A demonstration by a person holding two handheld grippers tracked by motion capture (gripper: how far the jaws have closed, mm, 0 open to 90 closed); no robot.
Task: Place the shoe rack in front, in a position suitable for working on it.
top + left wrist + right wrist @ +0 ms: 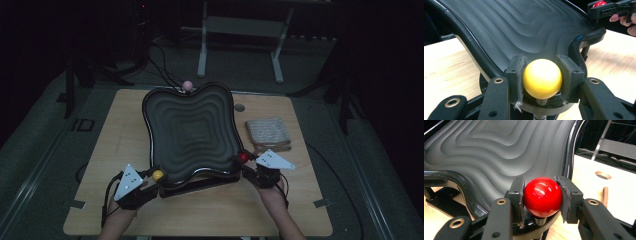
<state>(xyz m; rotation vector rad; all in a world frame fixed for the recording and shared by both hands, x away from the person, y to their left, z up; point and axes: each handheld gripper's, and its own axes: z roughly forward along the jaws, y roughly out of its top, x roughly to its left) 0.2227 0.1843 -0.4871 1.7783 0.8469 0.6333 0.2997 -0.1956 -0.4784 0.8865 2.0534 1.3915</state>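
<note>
Wooden table (pixel 200 210), left gripper (pixel 150 178) clamped on yellow knob (pixel 542 78), right gripper (pixel 250 165) clamped on red knob (pixel 542 196), ridged black tray (pixel 190 130).

No legible text, label, brand, number or sign in any view. The black ridged tray (pixel 190 130), the yellow knob (pixel 542 78), the red knob (pixel 543 197) and the desk (pixel 120 130) carry no markings. A small blue mark on the tray rim, right of the left tool (pixel 542 82), is too small to read.
</note>
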